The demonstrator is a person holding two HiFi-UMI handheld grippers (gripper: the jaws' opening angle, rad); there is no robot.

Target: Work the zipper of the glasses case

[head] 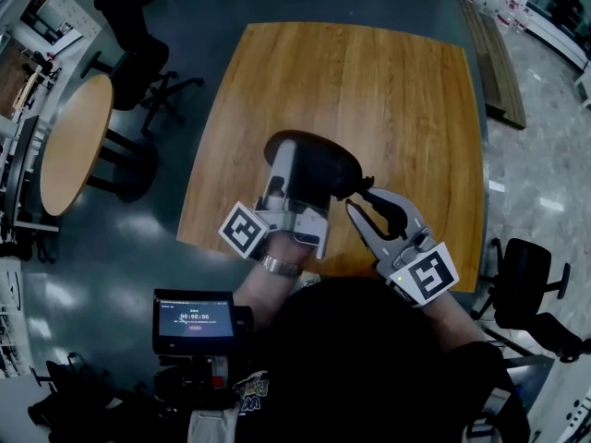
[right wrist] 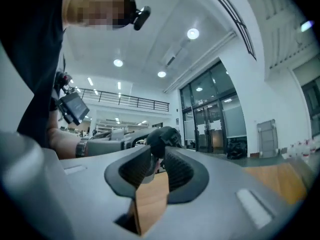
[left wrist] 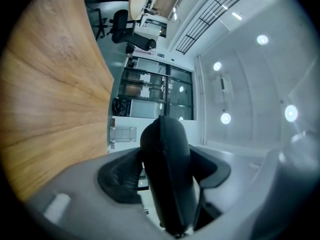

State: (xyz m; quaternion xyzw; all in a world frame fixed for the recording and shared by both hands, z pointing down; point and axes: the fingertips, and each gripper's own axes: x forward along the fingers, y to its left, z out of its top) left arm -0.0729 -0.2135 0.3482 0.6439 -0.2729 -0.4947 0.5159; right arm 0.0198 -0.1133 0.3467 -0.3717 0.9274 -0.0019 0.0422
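Glasses case (head: pixel 321 166) up off table (head: pixel 388 90), clamped across body by L gripper (head: pixel 300 160). R gripper (head: pixel 362 198) jaws nearly together at case end, seemingly nipping zipper pull (right wrist: pixel 155 161). Keep L clamp firm, draw R along zip track, no twisting.

Square wooden surface (head: pixel 388 90) on dark floor (head: pixel 212 7), round wooden table (head: pixel 74 146) at left, black office chair (head: pixel 138 63) near it, another chair (head: pixel 526 284) at right, small lit screen (head: pixel 194 319), possibly a camera monitor, glass doors (right wrist: pixel 220 124) beyond
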